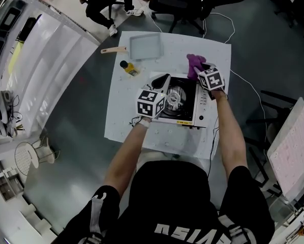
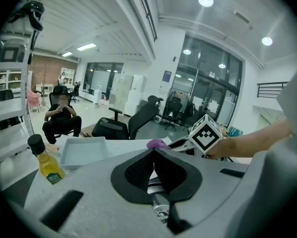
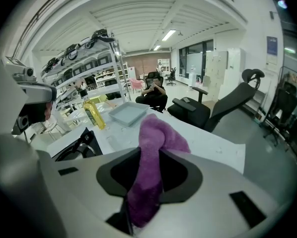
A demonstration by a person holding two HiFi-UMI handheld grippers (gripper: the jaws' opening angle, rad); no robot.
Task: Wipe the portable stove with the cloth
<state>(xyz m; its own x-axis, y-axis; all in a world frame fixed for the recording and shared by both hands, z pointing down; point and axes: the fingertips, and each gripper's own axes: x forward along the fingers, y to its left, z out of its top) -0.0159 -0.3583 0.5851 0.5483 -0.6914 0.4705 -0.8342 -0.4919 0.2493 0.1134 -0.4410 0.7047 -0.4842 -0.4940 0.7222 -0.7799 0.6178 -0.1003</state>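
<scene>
The portable stove (image 1: 185, 113) sits mid-table on a white sheet, its round burner exposed. My right gripper (image 1: 200, 68) hovers at the stove's far right corner, shut on a purple cloth (image 1: 194, 62). In the right gripper view the cloth (image 3: 153, 133) hangs bunched between the jaws of that gripper (image 3: 149, 153), and the stove's black edge (image 3: 74, 150) lies to the left. My left gripper (image 1: 162, 79) is over the stove's far left part. Its jaws (image 2: 154, 151) meet at the tips with nothing held. The cloth (image 2: 157, 143) shows just beyond them.
A grey square pan (image 1: 144, 47) with a wooden handle lies at the table's far side, with a yellow oil bottle (image 1: 127, 67) to its near left. A seated person and office chairs (image 1: 175, 1) are beyond the table. A cable trails on the floor at right.
</scene>
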